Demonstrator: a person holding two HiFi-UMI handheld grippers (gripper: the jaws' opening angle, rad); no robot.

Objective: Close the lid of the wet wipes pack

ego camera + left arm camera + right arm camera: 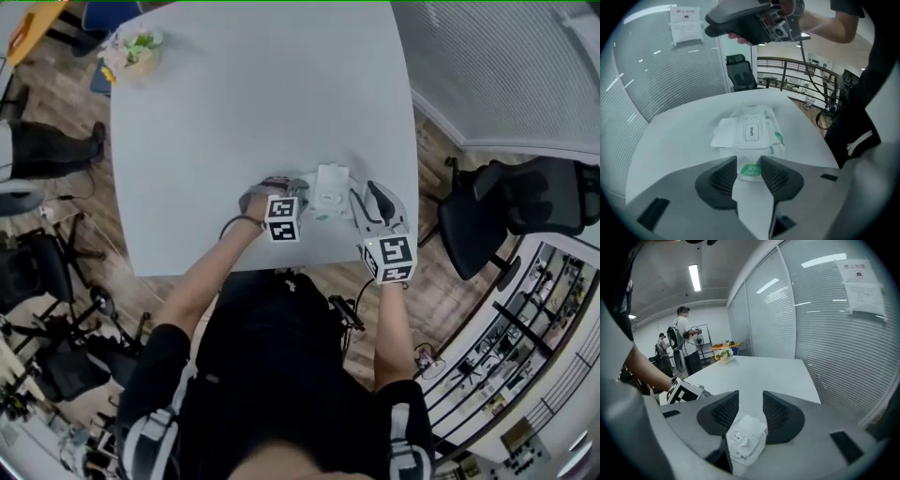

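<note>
Bright, even ceiling light [694, 277] (soft shadows), strong fisheye bending and dark corners throughout.

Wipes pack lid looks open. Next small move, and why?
Probably close the left tongs on the near end of the wet wipes pack to steady it: they stand open with that end showing between the tips, the lid flap lies swung out sideways, and the right tongs are open too.

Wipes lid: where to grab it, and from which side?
Probably take the lid by its free outer edge, coming in from the left of the left gripper view. It is flipped open to that side of the pack, with the hinge edge toward the pack.
</note>
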